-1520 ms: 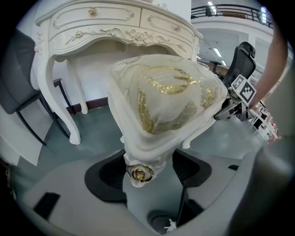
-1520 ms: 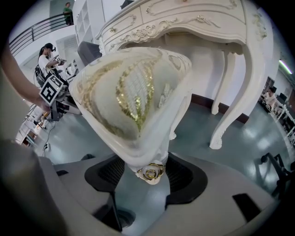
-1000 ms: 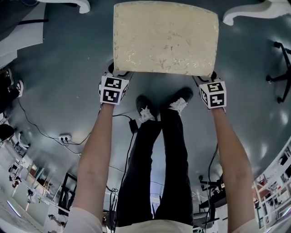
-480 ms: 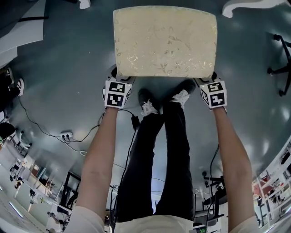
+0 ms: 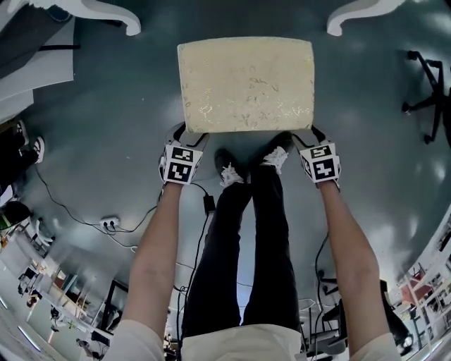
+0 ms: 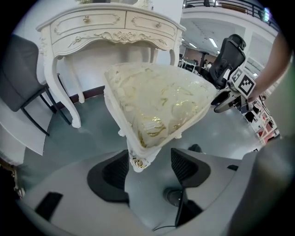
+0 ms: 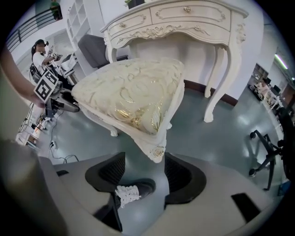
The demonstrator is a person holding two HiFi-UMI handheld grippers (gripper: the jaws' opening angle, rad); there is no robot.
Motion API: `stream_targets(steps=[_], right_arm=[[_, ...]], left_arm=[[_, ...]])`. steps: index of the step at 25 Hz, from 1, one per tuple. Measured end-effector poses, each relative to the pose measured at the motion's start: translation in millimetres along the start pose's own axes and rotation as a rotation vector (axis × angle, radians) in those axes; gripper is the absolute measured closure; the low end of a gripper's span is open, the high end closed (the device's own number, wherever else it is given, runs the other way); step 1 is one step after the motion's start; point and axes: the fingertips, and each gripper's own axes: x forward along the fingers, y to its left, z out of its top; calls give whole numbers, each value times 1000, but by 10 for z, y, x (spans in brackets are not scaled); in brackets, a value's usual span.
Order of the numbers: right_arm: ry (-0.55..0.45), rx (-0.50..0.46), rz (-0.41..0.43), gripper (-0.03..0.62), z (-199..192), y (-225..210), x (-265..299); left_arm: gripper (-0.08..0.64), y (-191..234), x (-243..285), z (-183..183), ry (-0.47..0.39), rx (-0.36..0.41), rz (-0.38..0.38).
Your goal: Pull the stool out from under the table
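The stool [image 5: 245, 84], with a cream and gold cushion and white carved legs, stands on the grey floor in front of the white table [image 6: 110, 27]. My left gripper [image 5: 184, 134] is at its near left corner. In the left gripper view that corner [image 6: 140, 159] sits between the jaws of the left gripper [image 6: 150, 168] against the left pad, with a gap to the right pad; the jaws have just been closing slightly. My right gripper [image 5: 304, 134] is at the near right corner. That corner [image 7: 157, 152] lies between its open jaws [image 7: 144, 173], close to the right pad.
The table's curved white legs [image 5: 106, 10] show at the top of the head view. The person's shoes [image 5: 227, 169] stand just behind the stool. A black office chair [image 5: 426, 84] is at the right, and a cable with a power strip [image 5: 109, 222] at the left.
The stool and both grippers sit lower in the head view, nearer the person's feet. More of the table legs shows above the stool.
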Motion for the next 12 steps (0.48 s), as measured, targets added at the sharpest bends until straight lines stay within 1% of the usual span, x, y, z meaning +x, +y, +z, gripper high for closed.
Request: stream_targets(steps=[2,6,12], right_arm=[[-2,25,-4,295,4,30,-153],[-8,70,-5,295,60,165,-483],[-36,56,-3,295,334,409,-994]], left_arm=[[261,-7,-109,-5,3,-1,5],[265,-99,-438,165,-2,-13,2],[267,-393,-824,442,-29,-71,-23]])
